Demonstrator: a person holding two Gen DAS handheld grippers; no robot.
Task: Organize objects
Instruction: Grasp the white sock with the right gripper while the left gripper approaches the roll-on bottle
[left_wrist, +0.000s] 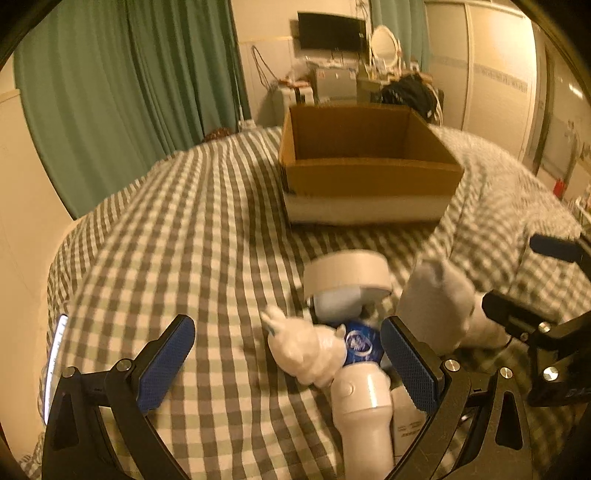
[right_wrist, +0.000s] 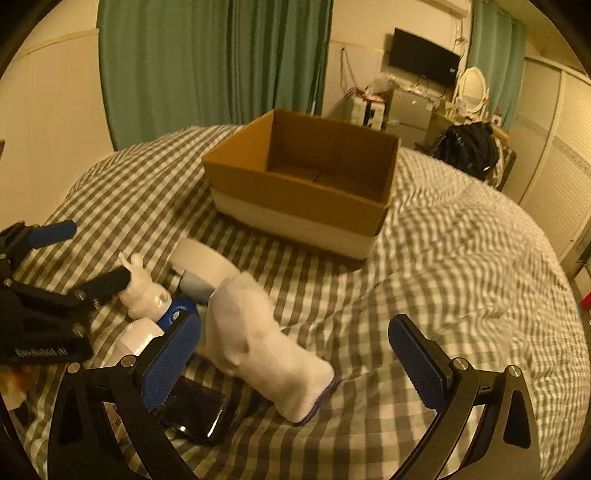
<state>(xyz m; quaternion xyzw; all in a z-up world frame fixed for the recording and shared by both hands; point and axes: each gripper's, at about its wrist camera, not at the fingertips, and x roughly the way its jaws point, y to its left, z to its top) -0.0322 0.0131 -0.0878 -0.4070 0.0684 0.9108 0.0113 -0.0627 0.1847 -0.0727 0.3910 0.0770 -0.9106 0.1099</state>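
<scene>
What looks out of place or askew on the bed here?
Nothing is spilled or damaged. The cardboard box is empty while the sock, tape roll and white rabbit figure lie jumbled together on the checked bedspread.

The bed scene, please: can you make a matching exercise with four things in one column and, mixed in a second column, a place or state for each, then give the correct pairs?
Things:
1. cardboard box
2. white sock
3. roll of tape
4. black phone

Places or states:
A. lies flat beside the right gripper's left finger
B. stands open, nothing visible inside
C. between the open fingers of the right gripper
D. in the pile, on the side nearest the box

Pairs: 1-B, 2-C, 3-D, 4-A
</scene>
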